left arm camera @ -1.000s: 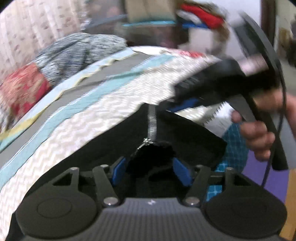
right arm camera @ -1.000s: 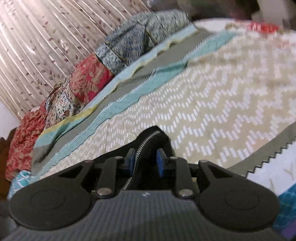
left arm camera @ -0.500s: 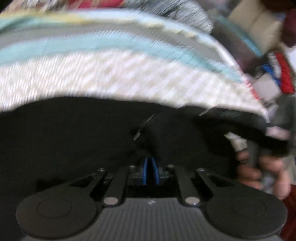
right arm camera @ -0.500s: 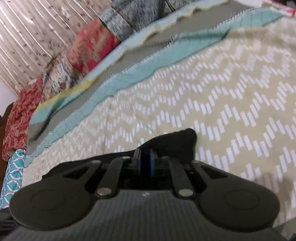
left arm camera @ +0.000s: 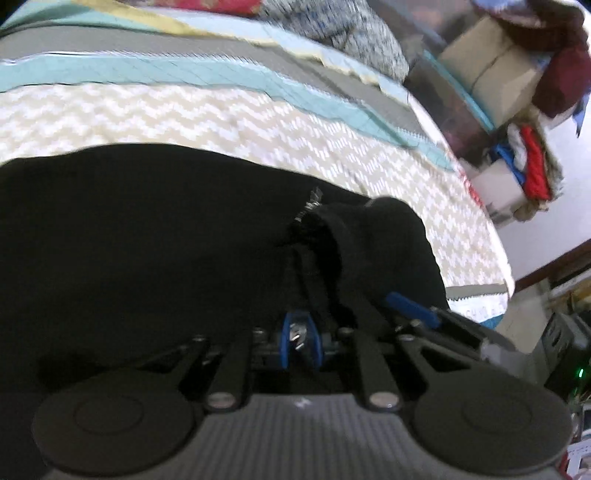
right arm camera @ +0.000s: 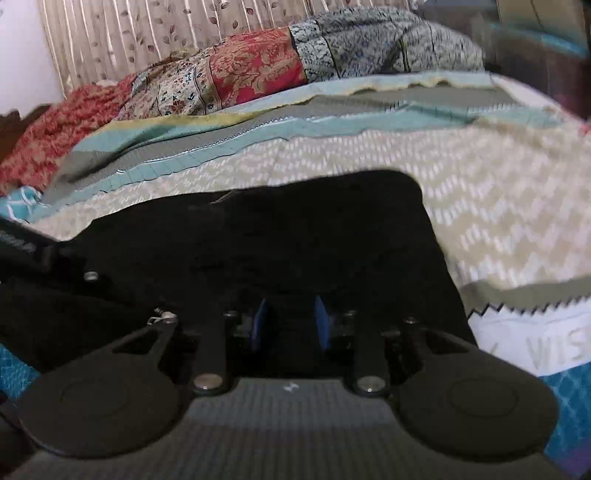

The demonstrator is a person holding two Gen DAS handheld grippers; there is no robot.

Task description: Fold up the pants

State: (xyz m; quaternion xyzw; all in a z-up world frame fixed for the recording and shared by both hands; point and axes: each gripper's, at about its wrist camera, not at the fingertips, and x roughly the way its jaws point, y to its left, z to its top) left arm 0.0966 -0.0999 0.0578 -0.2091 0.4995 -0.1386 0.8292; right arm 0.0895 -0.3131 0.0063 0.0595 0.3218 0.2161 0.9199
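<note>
Left wrist view. The black pants (left arm camera: 155,236) lie spread across the near half of a bed, on a quilt (left arm camera: 229,118) of beige-and-white zigzag print bordered by teal and grey bands. A bunched fold of the pants, edged by a metal zipper (left arm camera: 308,206), rises toward the left tongs (left arm camera: 298,338). Their blue pads (left arm camera: 284,339) stand nearly together and are just starting to part; a strand of black cloth runs down between them, with a metal glint showing in the narrow gap. The blue-tipped finger of the other tool (left arm camera: 408,306) reaches in at lower right, against the same fold. Beyond the far corner of the bed, cardboard boxes (left arm camera: 491,70) and piled red and blue fabric (left arm camera: 528,166) are stacked.

Right wrist view. The pants (right arm camera: 280,236) cover the near centre of the quilt (right arm camera: 498,206), their far edge lying flat and their right edge sloping toward the camera. The right tongs (right arm camera: 290,325) are opening, with a clear gap between the blue pads (right arm camera: 320,321); black cloth lies in that gap, but whether the pads press on it cannot be told. Part of the other tool (right arm camera: 44,258) crosses the left edge. Patterned red and grey-blue pillows (right arm camera: 258,70) line the head of the bed before a leaf-print curtain (right arm camera: 147,33).
</note>
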